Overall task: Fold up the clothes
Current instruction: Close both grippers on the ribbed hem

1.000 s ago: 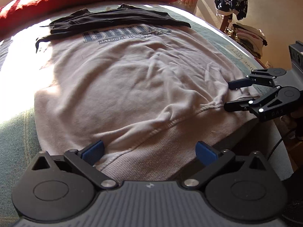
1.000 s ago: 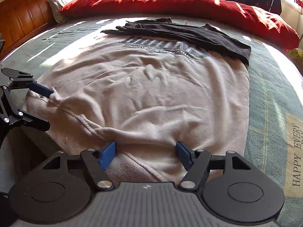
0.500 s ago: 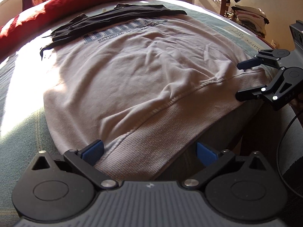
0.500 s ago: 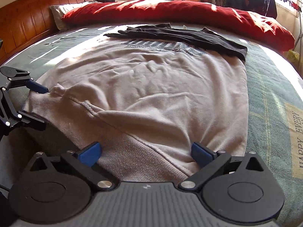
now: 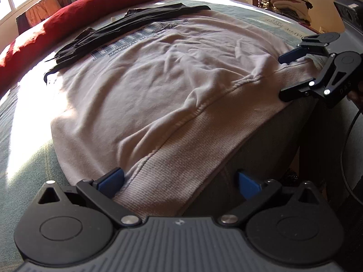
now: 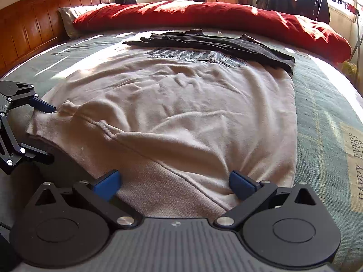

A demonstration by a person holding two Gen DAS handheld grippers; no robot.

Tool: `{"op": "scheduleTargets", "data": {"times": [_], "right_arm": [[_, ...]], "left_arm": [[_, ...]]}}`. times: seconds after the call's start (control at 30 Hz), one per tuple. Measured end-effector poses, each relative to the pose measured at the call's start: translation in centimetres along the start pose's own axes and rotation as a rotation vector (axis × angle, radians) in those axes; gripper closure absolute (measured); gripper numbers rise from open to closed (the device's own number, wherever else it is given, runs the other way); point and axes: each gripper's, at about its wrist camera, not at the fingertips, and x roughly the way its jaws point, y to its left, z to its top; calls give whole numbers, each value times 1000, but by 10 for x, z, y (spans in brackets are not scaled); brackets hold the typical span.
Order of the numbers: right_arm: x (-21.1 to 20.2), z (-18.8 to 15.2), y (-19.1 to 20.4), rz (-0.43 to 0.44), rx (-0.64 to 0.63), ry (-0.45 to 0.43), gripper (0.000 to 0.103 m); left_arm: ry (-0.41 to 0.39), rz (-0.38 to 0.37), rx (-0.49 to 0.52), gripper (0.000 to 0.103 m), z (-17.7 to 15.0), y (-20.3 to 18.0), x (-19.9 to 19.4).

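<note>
Both hand-held grippers, left & right, spread wide over sweatshirt hem at bed edge.

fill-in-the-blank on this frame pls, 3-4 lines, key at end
1. The pale sweatshirt lies spread flat on the ____.
2. Across the sweatshirt's printed end lies a ____ garment.
3. Behind both, along the bed's far side, lies a bunched ____ duvet.
4. The fingers of the left tool and the right tool stand ____ at the ribbed hem.

Missing words: bed; black; red; open
</note>
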Motion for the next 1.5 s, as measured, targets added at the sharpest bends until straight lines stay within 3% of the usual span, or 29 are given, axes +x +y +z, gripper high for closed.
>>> {"op": "scheduleTargets", "data": {"times": [0.27, 0.37, 0.53, 0.67, 1.1, 1.3, 1.5], "right_arm": [[-8, -5, 3, -13, -52, -22, 0], [-19, -5, 6, -48, -78, -27, 0], [-38, -5, 5, -70, -99, -63, 0], [-40, -2, 4, -63, -80, -72, 0], [-49, 6, 15, -68, -121, -108, 0], [-46, 15, 23, -40, -146, -125, 0], [-37, 27, 51, -14, -249, -145, 0]], "left_arm": [[7, 59, 64, 1, -2, -10, -10], [-38, 82, 73, 1, -6, -12, -24], [-49, 229, 138, 1, -15, -9, -28], [-27, 290, 240, 1, -19, -13, -24], [-170, 441, 675, 1, 0, -73, -4], [-224, 488, 784, 0, 4, -90, 9], [-307, 551, 867, 1, 7, -104, 15]]}}
